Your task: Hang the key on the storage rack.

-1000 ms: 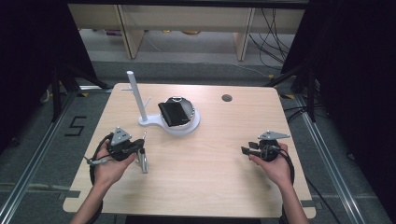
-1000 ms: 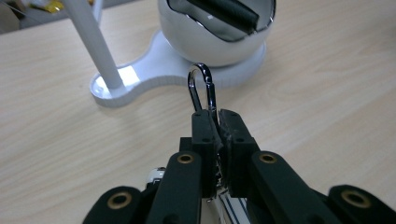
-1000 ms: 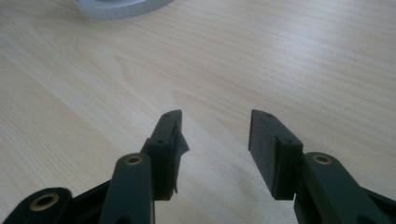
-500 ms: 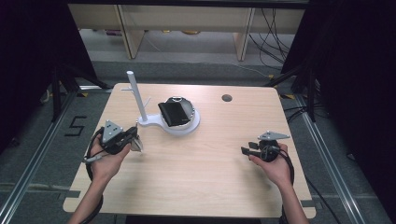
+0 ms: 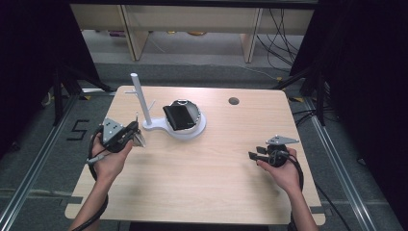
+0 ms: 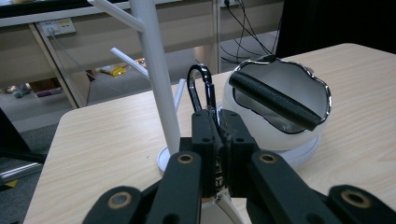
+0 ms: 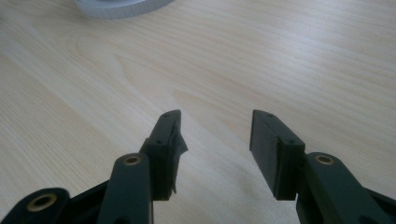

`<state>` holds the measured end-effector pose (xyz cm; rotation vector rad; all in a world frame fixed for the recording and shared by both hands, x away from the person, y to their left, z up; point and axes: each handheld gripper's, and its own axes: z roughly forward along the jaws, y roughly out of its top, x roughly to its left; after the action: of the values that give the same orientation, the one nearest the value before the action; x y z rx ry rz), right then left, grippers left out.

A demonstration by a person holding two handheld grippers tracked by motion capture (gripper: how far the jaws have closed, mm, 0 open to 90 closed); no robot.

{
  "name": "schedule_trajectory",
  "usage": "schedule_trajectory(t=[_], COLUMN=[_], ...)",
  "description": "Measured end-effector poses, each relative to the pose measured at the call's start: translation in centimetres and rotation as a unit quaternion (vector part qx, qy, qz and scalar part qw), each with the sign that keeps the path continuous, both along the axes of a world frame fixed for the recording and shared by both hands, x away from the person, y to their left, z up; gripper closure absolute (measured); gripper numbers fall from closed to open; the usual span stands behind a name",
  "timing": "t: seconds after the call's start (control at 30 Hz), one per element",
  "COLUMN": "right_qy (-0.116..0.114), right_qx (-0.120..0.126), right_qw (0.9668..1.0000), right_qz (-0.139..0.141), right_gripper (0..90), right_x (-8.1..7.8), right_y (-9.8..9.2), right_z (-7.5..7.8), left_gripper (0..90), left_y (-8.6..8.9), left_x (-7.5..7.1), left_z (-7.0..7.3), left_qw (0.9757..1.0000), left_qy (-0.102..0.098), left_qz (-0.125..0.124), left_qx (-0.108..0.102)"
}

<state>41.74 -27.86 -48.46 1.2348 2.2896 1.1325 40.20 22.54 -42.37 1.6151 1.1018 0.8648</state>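
Observation:
My left gripper [image 6: 218, 116] is shut on a black carabiner clip [image 6: 201, 86], whose loop sticks up past the jaw tips. In the high view the left gripper [image 5: 134, 130] hovers at the table's left, just in front of a white stand [image 5: 139, 98] with short side pegs. A pale tag [image 5: 140, 139] hangs under the jaws. The stand's round white base holds a chrome-rimmed dish [image 6: 280, 135] with a black flat object [image 5: 178, 117] lying across it. My right gripper [image 7: 215, 126] stands open over bare wood at the table's right [image 5: 253, 155], with nothing between its jaws.
The light wooden table [image 5: 202, 178] has a round cable hole [image 5: 234, 101] near its far edge. Shelving and loose cables lie on the floor beyond the table. Dark frames stand on both sides.
My left gripper has turned and shifted slightly up and left, toward the stand, with the clip still in it. The right gripper has stayed where it was.

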Motion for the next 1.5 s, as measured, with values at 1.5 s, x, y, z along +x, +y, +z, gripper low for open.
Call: schedule_trajectory(t=[1.5], right_qy=[-0.005], right_qx=[0.000], right_qw=[1.0000], right_qz=[-0.004], right_gripper=[53.0], right_x=[0.0], right_y=[0.3], right_z=[-0.2], left_gripper=[85.3], left_y=[2.1], left_x=[2.8], left_z=[3.0], left_qw=[0.9974], left_qy=[-0.040], left_qz=[0.058], left_qx=[-0.012])
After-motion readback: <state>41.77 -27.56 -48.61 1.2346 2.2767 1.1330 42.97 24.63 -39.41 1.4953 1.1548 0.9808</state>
